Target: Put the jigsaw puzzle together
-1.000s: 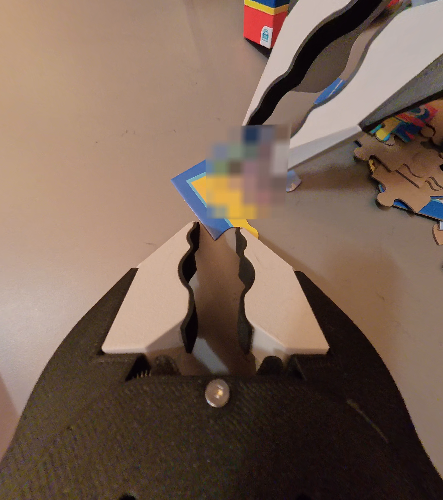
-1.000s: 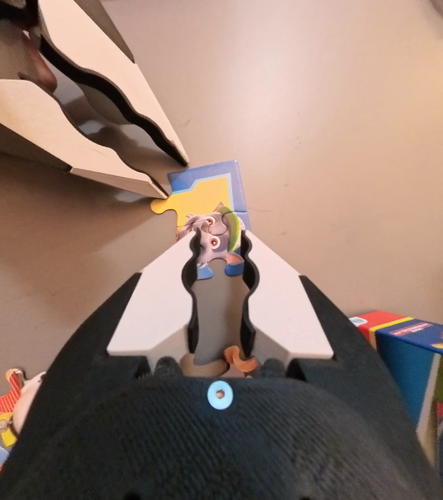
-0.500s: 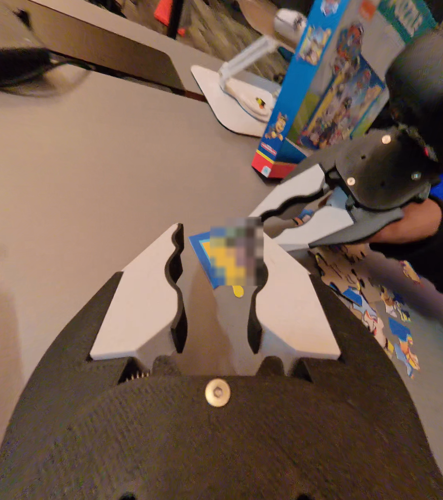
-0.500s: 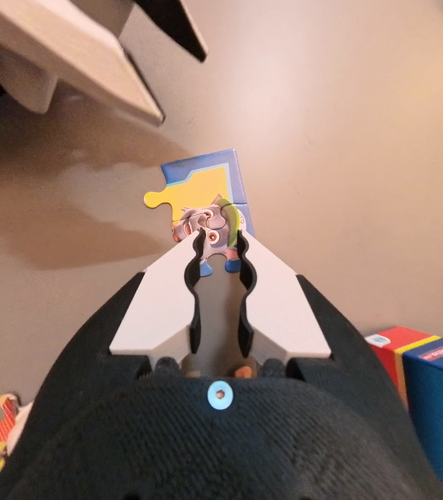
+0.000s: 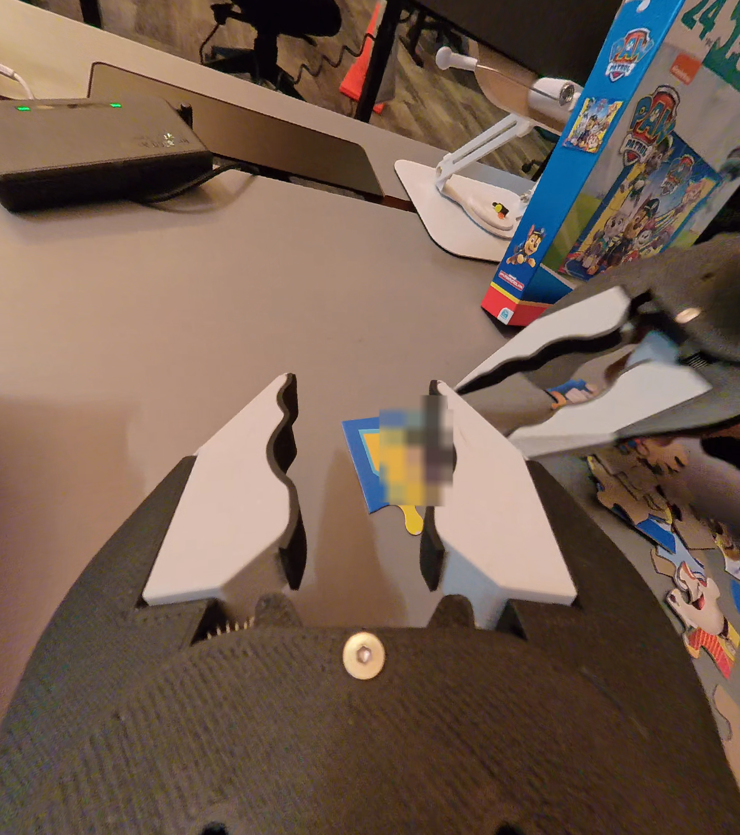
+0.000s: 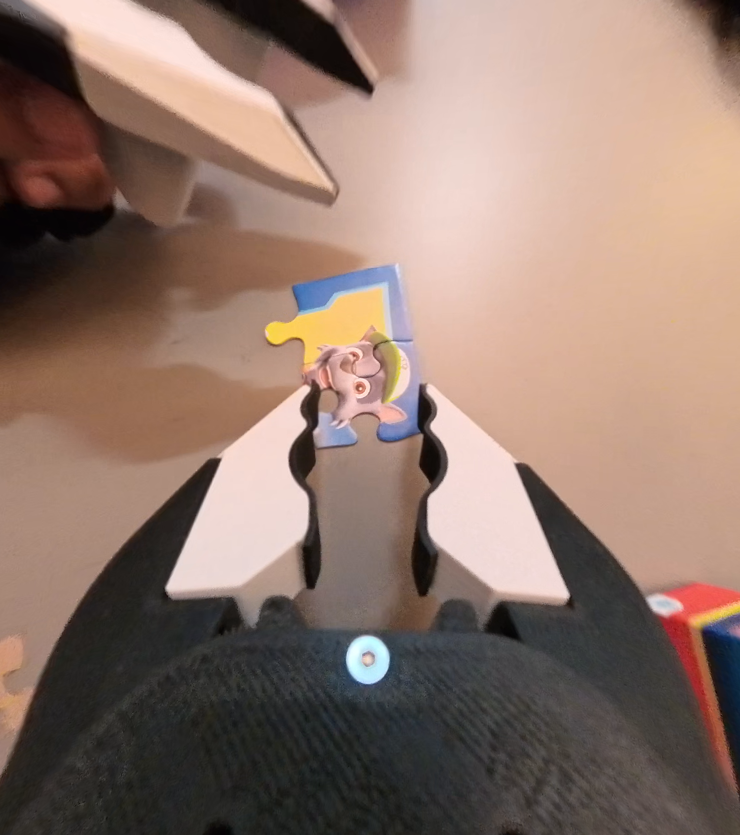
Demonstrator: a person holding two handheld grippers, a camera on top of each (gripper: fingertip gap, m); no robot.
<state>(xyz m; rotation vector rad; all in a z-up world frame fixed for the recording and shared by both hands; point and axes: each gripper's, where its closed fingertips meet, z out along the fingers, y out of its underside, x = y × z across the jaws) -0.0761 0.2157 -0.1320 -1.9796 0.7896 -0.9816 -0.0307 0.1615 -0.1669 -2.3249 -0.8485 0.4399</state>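
hovering over the table point(image 5: 178, 316): left gripper point(image 5: 361, 382) jaws wide apart, bare. right gripper point(image 6: 366, 393) jaws apart, straddling the joined puzzle pieces point(image 6: 359, 352) lying flat, pads not pressing. puzzle box point(image 5: 630, 180) stands beyond, loose puzzle pieces point(image 5: 698, 587) near.

You've got printed lettering and a logo on the blue puzzle box point(image 5: 643, 180), plus faint markings on the black device point(image 5: 74, 144).

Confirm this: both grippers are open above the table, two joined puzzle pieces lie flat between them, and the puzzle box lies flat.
Not quite: the puzzle box stands upright, as the left wrist view shows. The left gripper and right gripper are open, and the joined puzzle pieces lie flat.
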